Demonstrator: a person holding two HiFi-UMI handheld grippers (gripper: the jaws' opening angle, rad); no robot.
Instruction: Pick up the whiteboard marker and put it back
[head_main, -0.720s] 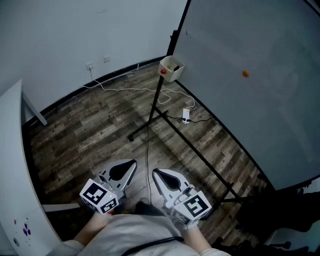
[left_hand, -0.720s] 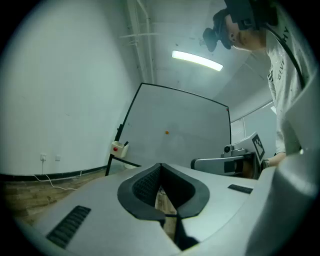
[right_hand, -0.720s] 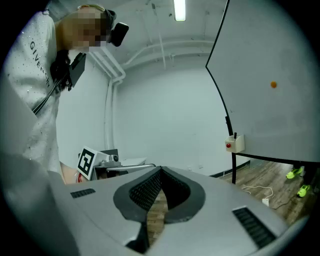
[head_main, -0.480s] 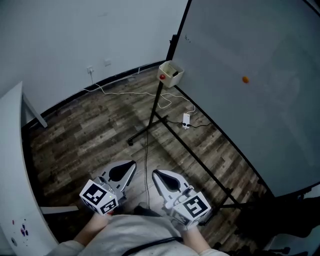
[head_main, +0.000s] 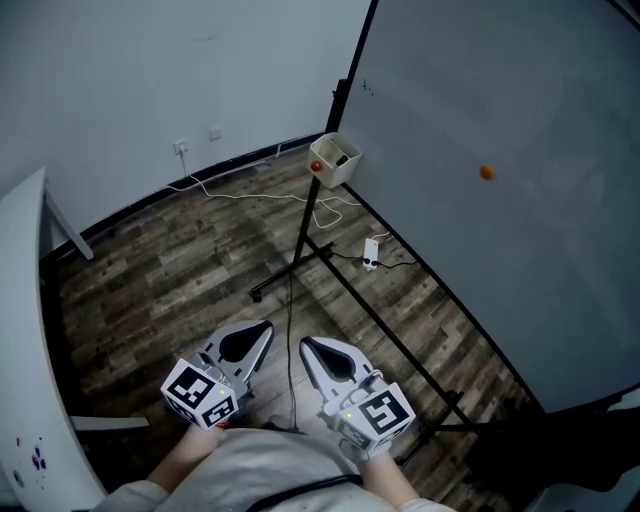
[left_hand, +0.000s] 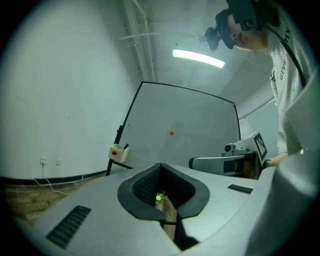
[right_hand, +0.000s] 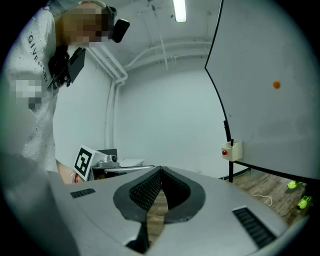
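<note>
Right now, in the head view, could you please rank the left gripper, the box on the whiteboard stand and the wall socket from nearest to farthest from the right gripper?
1. The left gripper, alongside the right gripper, to its left.
2. The box, ahead on the whiteboard stand's post.
3. The wall socket, low on the far wall, ahead-left.
</note>
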